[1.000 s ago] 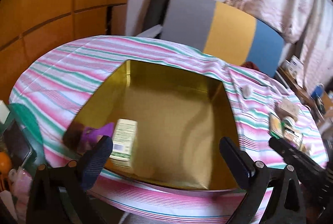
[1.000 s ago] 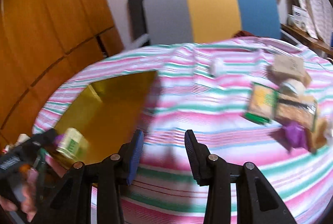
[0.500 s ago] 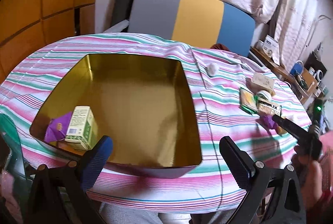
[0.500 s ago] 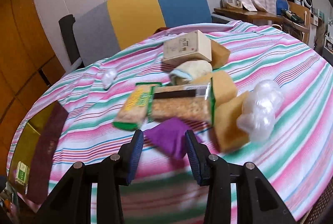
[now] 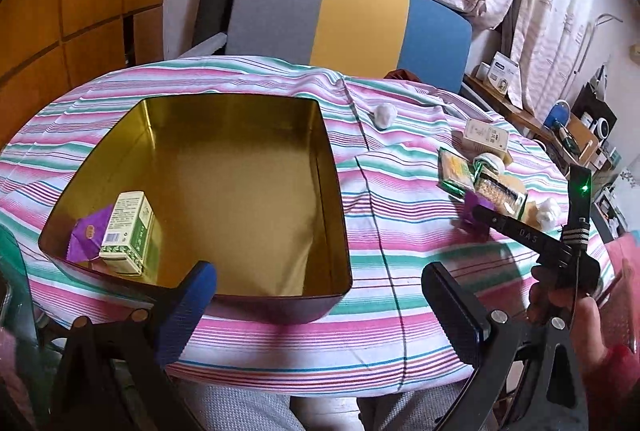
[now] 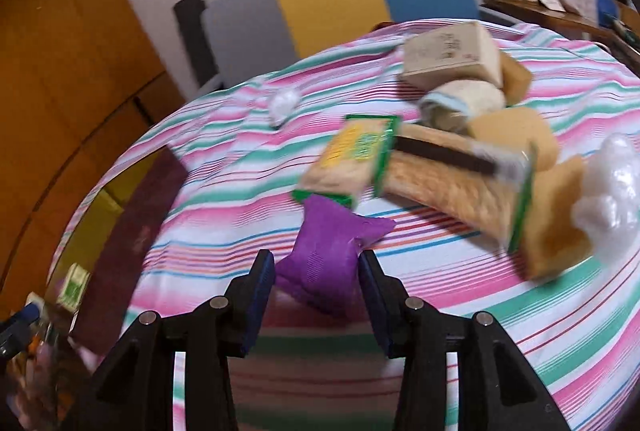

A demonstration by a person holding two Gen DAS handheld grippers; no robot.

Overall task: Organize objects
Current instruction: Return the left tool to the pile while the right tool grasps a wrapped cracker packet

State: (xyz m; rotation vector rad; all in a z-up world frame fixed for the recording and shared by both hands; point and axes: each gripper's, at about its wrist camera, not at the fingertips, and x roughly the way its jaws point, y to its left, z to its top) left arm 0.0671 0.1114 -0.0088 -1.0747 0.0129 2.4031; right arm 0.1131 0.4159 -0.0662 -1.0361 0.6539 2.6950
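A gold tin box [image 5: 328,191] sits on the striped tablecloth; it holds a green-and-cream carton [image 5: 128,231] and a purple packet [image 5: 86,237] in its near left corner. My left gripper [image 5: 316,307] is open and empty, near the tin's front edge. My right gripper [image 6: 316,291] is open, its jaws on either side of a purple packet [image 6: 324,251] lying on the cloth; whether the pads touch it is unclear. The right gripper [image 5: 480,213] also shows in the left wrist view at that packet [image 5: 472,205].
Behind the packet lies a pile: a green snack pack [image 6: 356,159], a cracker pack [image 6: 460,187], yellow sponges [image 6: 552,215], a cream box [image 6: 448,55], a rolled cloth [image 6: 464,103] and white plastic wrap [image 6: 612,187]. A white ball [image 6: 282,103] lies apart. A striped chair [image 5: 352,19] stands behind the table.
My right gripper swung from the tin to the pile and closed in on the purple packet, which now sits between its jaws. My left gripper pulled back from the tin, showing more table.
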